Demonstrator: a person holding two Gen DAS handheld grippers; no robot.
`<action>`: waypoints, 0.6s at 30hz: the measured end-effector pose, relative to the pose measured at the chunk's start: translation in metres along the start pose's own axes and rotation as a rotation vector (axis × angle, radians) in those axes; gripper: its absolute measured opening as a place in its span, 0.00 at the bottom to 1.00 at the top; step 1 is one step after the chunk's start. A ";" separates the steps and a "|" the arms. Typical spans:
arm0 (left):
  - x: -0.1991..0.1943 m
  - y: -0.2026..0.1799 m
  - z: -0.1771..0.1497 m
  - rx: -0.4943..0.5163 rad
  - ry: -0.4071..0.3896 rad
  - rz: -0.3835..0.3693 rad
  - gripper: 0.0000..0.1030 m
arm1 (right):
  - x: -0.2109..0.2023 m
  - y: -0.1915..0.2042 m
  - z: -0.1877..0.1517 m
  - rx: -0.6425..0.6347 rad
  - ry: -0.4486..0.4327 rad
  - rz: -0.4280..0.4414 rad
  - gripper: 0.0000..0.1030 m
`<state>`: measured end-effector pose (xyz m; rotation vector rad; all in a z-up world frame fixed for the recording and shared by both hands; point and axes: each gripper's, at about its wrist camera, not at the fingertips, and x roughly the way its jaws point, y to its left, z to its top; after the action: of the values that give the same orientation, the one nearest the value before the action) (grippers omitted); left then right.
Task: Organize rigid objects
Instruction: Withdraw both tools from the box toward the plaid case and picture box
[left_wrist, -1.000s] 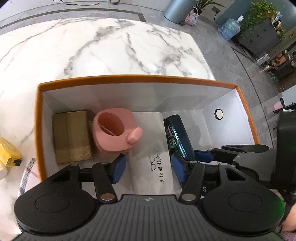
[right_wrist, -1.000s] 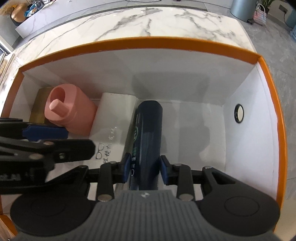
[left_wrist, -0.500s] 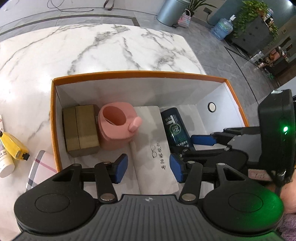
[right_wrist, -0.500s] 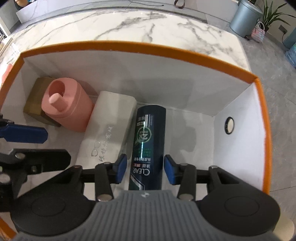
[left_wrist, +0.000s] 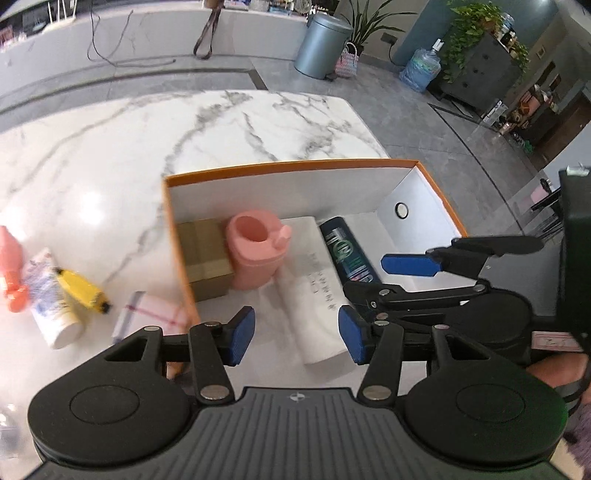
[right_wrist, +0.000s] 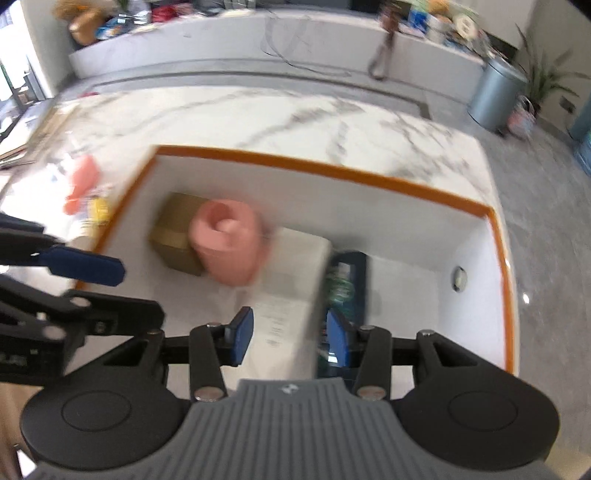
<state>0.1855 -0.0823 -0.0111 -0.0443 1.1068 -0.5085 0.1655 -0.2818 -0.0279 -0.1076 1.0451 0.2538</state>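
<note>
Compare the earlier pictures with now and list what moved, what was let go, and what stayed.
The right tongs let go of the dark blue cylindrical bottle; their jaws have just been opening, and they pulled up and back, empty. The left tongs also drew back, empty. Unchanged in the orange-rimmed white box: the bottle, the white rectangular case, the pink plastic cup and the tan cardboard box.

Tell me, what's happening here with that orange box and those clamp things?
A person is tidying items into an orange-rimmed box with a handheld gripper in each hand. Inside lie a brown carton, a pink cup, a white case and a dark bottle. The left gripper and right gripper both hang open and empty above it. More items wait on the marble table.
</note>
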 end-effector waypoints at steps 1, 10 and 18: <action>-0.005 0.002 -0.003 0.006 -0.005 0.007 0.59 | -0.004 0.008 0.001 -0.022 -0.009 0.014 0.43; -0.044 0.042 -0.020 0.009 -0.063 0.104 0.50 | -0.025 0.069 0.020 -0.150 -0.095 0.102 0.43; -0.055 0.072 -0.032 0.073 -0.099 0.166 0.49 | -0.021 0.116 0.032 -0.282 -0.113 0.139 0.31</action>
<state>0.1653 0.0109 0.0004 0.0851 0.9843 -0.3932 0.1523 -0.1663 0.0098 -0.2729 0.9006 0.5273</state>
